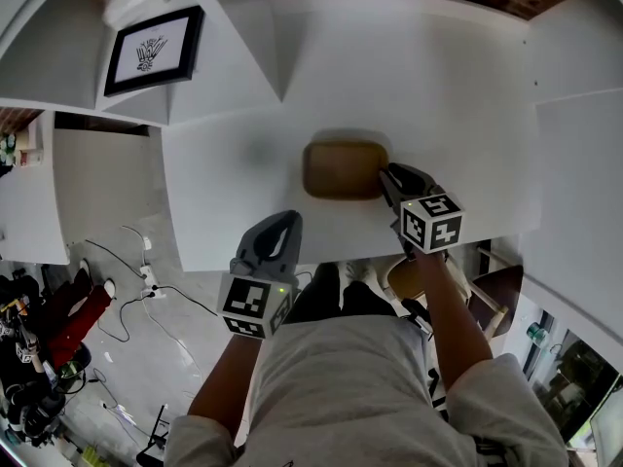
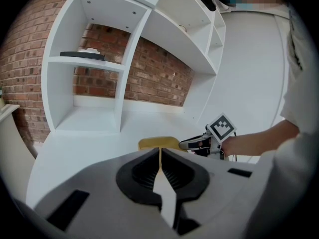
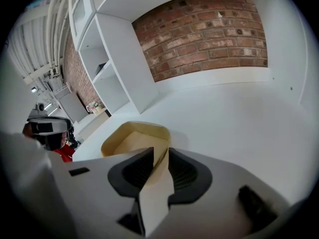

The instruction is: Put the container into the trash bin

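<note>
Grey in body, the left claw [image 1: 288,220] hangs over the near edge of the white worktop [image 1: 438,95], just ahead of the person's grey shirt [image 1: 341,387]. It is clenched. In the left gripper view its two ribbed pads meet along a thin line with nothing between them. It stands apart from the task's item, at that item's near left. Cables [image 1: 127,300] trail over the floor to the person's left.

The right claw [image 1: 387,175] sits further in and is angled downward, with its marker cube [image 1: 431,222] facing up. It is released. Its jaws stand parted astride the right-hand wall of the container [image 1: 339,168], and that thin tan wall runs up through the gap. No firm pressure of the pads on the wall is evident.

The container is a shallow brown tray with rounded corners, apparently of moulded fibre, open side up. It rests flat on the worktop, about midway across and a short way in from the near edge.

Beyond it the worktop runs back to a red brick wall [image 3: 209,29]. White open shelving [image 2: 119,59] stands at the left end, and a black-framed picture [image 1: 154,49] lies on one shelf.
</note>
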The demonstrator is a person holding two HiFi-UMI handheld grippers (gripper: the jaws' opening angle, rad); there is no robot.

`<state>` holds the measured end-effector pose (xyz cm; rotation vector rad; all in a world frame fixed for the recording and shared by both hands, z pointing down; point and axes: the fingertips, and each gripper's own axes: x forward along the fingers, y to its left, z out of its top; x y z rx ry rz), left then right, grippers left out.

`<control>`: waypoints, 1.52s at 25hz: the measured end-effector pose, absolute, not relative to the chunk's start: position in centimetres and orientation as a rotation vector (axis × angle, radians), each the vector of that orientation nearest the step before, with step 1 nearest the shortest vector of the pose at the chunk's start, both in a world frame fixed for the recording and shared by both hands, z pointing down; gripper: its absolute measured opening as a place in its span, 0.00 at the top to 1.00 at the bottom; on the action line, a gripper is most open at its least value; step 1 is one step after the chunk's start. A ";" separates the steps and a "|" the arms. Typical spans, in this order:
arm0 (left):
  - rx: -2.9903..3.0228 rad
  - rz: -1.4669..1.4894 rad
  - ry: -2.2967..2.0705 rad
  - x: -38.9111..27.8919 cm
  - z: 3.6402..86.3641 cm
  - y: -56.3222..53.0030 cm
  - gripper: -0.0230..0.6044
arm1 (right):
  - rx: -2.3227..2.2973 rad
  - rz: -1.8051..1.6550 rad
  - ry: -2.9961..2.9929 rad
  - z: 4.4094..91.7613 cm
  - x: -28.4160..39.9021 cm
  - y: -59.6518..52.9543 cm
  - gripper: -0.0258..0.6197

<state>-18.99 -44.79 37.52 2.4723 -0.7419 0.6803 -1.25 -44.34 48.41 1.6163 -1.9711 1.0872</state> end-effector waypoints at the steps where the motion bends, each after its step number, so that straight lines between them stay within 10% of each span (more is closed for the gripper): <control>1: 2.469 0.680 -0.743 -19.1 37.6 -44.8 0.92 | 1.613 1.091 -1.968 48.5 -1.3 -44.4 0.81; 38: 2.509 0.603 -0.778 -20.9 35.4 -44.1 0.92 | 1.700 1.070 -1.950 44.7 -1.7 -43.4 0.90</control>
